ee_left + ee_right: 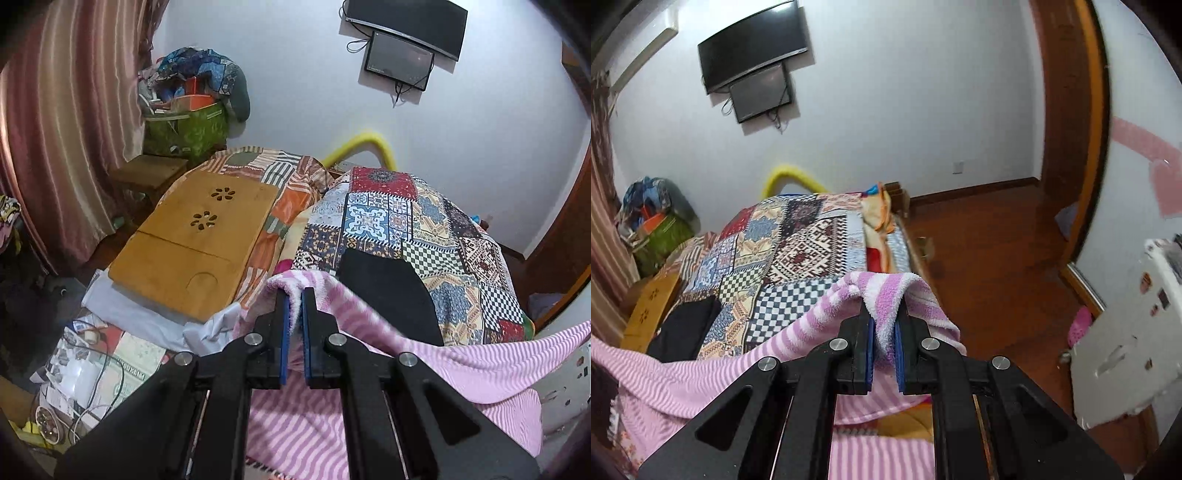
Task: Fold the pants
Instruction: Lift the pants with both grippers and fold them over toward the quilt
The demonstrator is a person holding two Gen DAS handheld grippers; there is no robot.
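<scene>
The pink-and-white striped pants [369, 321] hang lifted above the bed, stretched between both grippers. My left gripper [294, 295] is shut on one fleecy edge of them, which bunches over its blue pads. In the right wrist view the same pants [798, 332] sag away to the left, and my right gripper [885, 306] is shut on a folded corner of the fabric. The cloth below each gripper drapes down and hides the bed under it.
A patchwork quilt [406, 225] covers the bed, with a black garment [388, 295] lying on it. A wooden lap table [192, 236] sits at the left. A full green bag [184, 125] stands by the curtain. Wooden floor [990, 258] and a door frame [1071, 110] lie to the right.
</scene>
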